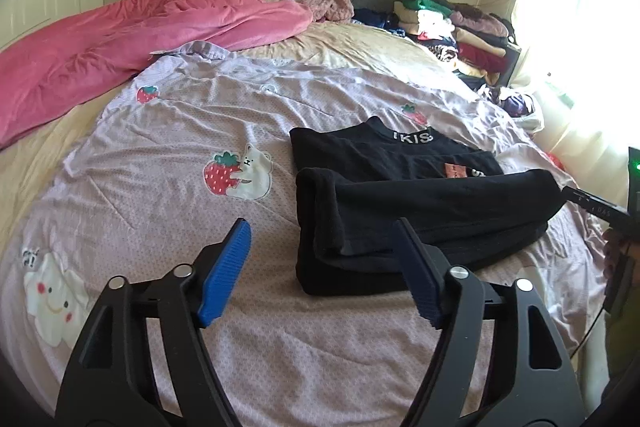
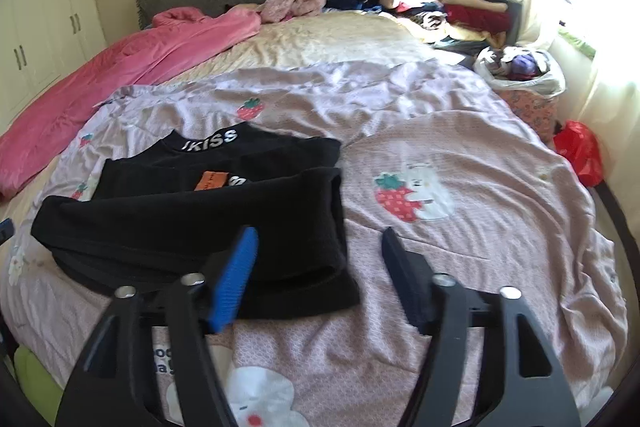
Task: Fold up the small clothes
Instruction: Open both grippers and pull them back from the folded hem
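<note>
In the left wrist view, I am holding my left gripper [image 1: 324, 267] open and empty, just before the black top [image 1: 404, 203], which is lying partly folded on the bed [image 1: 160, 155].

In the right wrist view, my right gripper [image 2: 320, 267] is also open, holding nothing. I judge one fold is finished; next I need to grasp the near edge.

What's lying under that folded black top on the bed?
The folded black top rests on a lilac quilt with strawberry and bear patches. Whatever print or item sits directly beneath the top is covered and cannot be seen.
</note>
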A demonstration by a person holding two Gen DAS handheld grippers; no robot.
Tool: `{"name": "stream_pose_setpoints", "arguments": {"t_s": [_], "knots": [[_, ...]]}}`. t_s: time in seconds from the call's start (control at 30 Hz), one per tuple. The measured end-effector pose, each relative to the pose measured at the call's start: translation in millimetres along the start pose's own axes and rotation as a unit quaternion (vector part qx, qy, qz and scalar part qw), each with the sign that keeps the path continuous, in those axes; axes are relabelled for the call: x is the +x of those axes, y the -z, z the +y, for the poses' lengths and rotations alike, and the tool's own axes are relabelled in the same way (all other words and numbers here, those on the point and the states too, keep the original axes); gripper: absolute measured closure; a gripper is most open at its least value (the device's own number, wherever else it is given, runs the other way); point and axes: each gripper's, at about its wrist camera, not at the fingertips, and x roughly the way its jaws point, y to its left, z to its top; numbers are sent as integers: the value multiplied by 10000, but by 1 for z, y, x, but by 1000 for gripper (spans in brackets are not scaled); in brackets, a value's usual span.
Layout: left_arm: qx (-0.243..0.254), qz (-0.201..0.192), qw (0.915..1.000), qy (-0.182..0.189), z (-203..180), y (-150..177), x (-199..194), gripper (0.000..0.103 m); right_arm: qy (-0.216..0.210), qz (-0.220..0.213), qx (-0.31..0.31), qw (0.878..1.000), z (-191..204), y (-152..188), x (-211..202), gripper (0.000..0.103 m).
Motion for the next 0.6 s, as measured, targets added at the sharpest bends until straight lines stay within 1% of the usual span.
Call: {"name": "stream_pose_setpoints", "arguments": {"t_s": [0.17,0.27,0.33,0.43,0.53,0.6], "knots": [[75,87,9999,15,-4,9,-2,35,-3,-25,125,9999,-5,9,-10,36],[99,228,9995,169,-9,20,3,35,-19,-55,143,9999,-8,15,-18,36],[37,387,9986,358,-11,28,12,35,-84,-40,176,9998,-11,21,-20,36],[-112,572,9973,457,-11,35,26,35,-175,67,201,9996,-14,31,-16,36],[-168,620,9972,387,-13,33,35,35,-256,172,261,9992,-16,37,-8,36],[-226,619,9970,402,-13,28,39,35,-349,181,290,9988,-16,36,-4,36]]}}
